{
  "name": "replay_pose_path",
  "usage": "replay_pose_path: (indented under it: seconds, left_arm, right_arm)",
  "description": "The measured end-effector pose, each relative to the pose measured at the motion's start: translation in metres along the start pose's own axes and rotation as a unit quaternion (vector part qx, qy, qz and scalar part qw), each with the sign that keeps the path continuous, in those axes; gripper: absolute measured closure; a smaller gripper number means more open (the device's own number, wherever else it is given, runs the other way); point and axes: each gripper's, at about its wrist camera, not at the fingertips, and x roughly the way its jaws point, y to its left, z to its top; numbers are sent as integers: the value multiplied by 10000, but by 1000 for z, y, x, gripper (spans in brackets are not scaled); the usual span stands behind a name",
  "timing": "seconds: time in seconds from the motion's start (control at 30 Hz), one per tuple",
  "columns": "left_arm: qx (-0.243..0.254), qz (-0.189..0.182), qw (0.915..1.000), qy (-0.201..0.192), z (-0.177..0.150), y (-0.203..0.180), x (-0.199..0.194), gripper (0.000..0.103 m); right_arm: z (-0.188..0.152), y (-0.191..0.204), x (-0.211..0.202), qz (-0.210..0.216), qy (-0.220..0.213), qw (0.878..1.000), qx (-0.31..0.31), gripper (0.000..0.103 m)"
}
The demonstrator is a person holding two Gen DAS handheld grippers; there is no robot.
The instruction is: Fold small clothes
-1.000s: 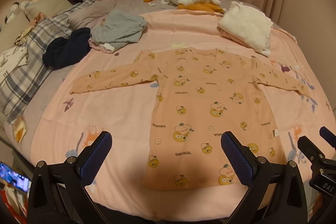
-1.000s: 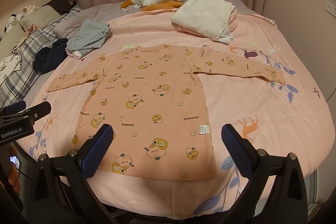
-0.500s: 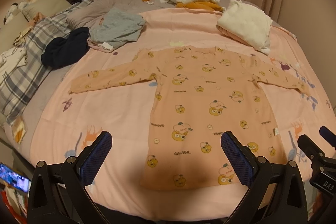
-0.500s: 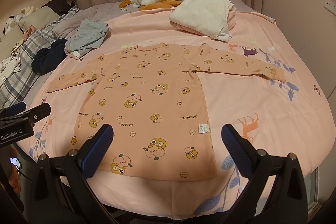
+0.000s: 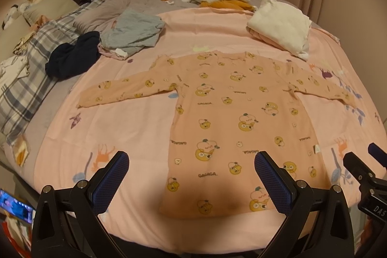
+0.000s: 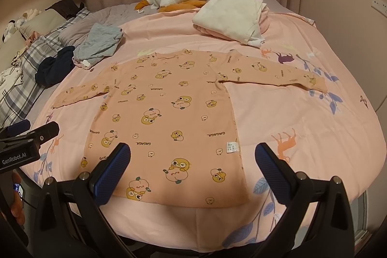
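Shirt [image 5: 237, 122] lies flat on the bed [image 5: 135, 127], hem nearest, sleeves spread sideways. Left gripper [image 5: 191, 175] and right gripper [image 6: 193, 168] hover before the hem, jaws released, each nearer its own sleeve.

Left gripper [image 5: 191, 175] and right gripper [image 6: 193, 166] side by side (jaws spread wide).

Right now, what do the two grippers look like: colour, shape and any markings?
Both look alike. The left gripper and the right gripper each have two black angular arms with silver screws, ending in fingers with dark blue, cross-hatched pads. White lettering "GenRobot.AI" marks the left one's black body in the right wrist view; the right one's body shows "DAS" in the left wrist view.
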Motion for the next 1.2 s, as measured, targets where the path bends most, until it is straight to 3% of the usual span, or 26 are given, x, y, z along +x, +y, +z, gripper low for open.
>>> replay_pose_path:
  seconds: [0.93,1.2]
  left_arm:
    - [42,-23,10000,68,1,-7,4,1]
    - [-360,-568,9977,106,7,0,24,1]
  right_arm:
    - [0,-6,0,5,9,10000,34,0]
    - [3,-24,8,-40,-16,9995,320,0]
